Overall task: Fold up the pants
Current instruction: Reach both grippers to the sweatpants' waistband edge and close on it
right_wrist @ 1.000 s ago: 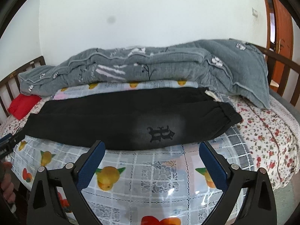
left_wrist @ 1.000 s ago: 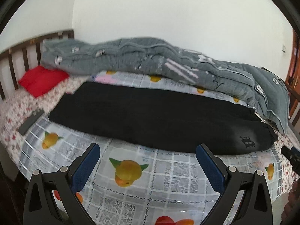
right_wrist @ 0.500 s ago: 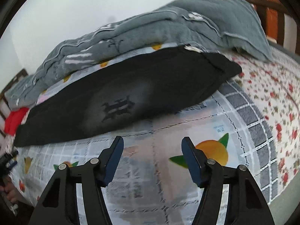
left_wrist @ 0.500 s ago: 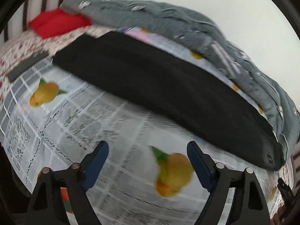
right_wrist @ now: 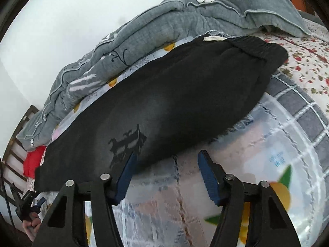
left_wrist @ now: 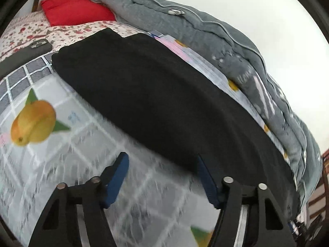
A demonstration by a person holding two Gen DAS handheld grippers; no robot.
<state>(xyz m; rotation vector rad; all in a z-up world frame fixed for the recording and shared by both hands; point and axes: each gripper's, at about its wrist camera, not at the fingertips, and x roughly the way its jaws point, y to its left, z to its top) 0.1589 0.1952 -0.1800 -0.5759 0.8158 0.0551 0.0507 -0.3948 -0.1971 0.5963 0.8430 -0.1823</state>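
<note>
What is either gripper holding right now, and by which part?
Nothing yet. The left gripper and right gripper have been closing, fingers apart at the near edge of the black pants, none pinched.

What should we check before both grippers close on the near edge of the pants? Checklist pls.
1. Pants lie flat, lengthwise across the fruit-print sheet: ok.
2. Left gripper at the near hem: ok; its jaws have just been closing, with only the very edge of the cloth between them, not gripped.
3. Right gripper at the near hem by the printed logo: ok; its jaws have also just been closing, no grip yet.
4. Grey quilt is clear of the pants: ok, it lies behind the far edge.
5. Phone is clear of the pants: ok, it sits beside the leg end.
6. Both cloth layers caught in the jaws: cannot tell.
</note>
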